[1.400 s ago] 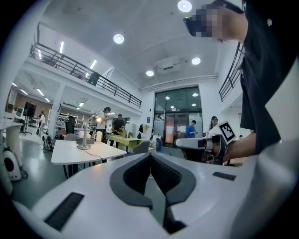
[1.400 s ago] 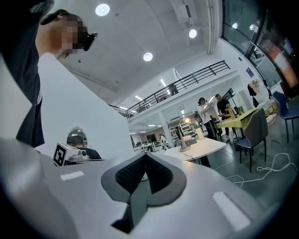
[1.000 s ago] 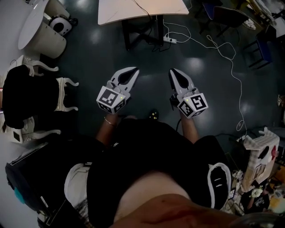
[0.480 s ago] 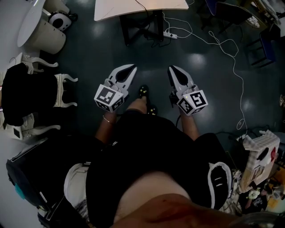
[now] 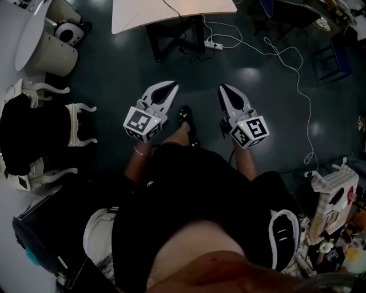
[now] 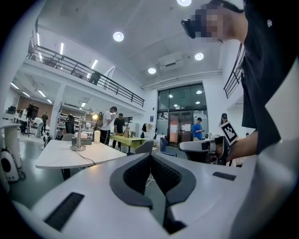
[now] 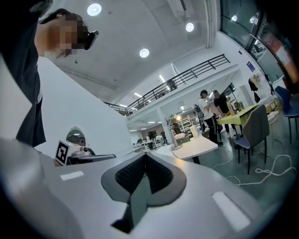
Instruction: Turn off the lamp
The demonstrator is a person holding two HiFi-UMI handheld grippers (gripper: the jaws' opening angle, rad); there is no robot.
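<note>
Holding level over a dark glossy floor (image 5: 114,74), the left gripper (image 5: 170,86) and the right gripper (image 5: 224,88) are sitting side by side, tips toward 12 o'clock. Both claws are pressing together, pads meeting, nothing between them.

Lamp: a slim silver desk lamp (image 6: 80,133) is standing on a white-topped table (image 5: 143,17). In the left gripper view it is showing at 10 o'clock from the jaws, head glowing, base resting on the tabletop, cord trailing toward the near edge. It is standing well apart from both grippers.

Containers: a white cylindrical container (image 6: 96,136) is standing just beside the lamp at its 3 o'clock; contents not readable. A brown cardboard box (image 5: 333,194) is sitting at 4 o'clock in the head view, clutter around it too small to sort.

Edges and room: open floor is lying between the claw tips and the table's near edge. A white power strip (image 5: 213,44) is lying by the table's dark legs. A white cable (image 5: 311,134) is looping across the floor from 1 to 3 o'clock. White-framed chairs (image 5: 77,123) under a black cloth (image 5: 28,134) are crowding 9 o'clock. A black shoe (image 5: 185,114) is showing between the grippers.
</note>
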